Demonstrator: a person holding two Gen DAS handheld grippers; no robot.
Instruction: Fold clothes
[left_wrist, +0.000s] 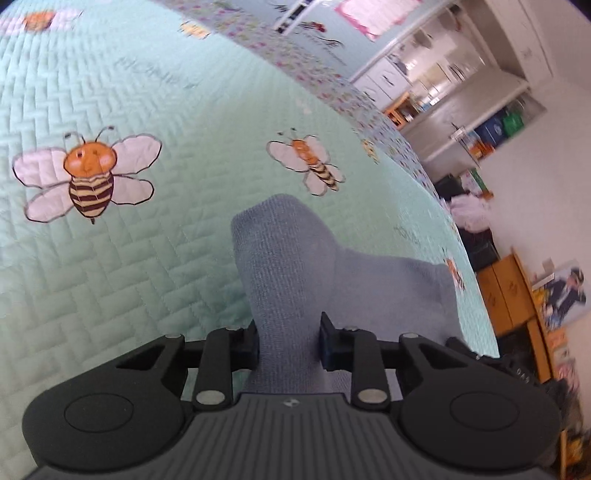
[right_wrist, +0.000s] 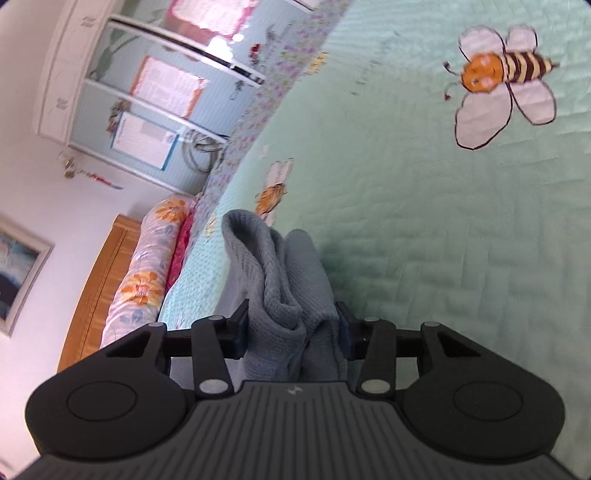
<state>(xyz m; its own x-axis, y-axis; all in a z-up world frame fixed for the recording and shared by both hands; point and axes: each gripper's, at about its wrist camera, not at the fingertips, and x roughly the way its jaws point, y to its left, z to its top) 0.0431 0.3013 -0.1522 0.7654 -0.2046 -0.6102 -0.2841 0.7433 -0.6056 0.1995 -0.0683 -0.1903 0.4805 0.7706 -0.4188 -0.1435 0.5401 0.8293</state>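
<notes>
A blue-grey knitted garment (left_wrist: 288, 266) is held above a mint green quilted bedspread (left_wrist: 129, 258). My left gripper (left_wrist: 289, 341) is shut on one bunched part of it; the cloth rises between the jaws and drapes to the right. In the right wrist view my right gripper (right_wrist: 291, 328) is shut on another bunched, folded part of the same garment (right_wrist: 280, 273), which stands up in thick folds between the jaws. Most of the garment hangs below, out of sight.
The bedspread (right_wrist: 424, 221) carries printed bees (left_wrist: 86, 173) and a floral border (left_wrist: 332, 81). A floral pillow (right_wrist: 147, 266) and wooden headboard (right_wrist: 92, 288) lie at the bed's left. White shelves (left_wrist: 461, 85) and a wooden cabinet (left_wrist: 509, 291) stand beyond the bed's right edge.
</notes>
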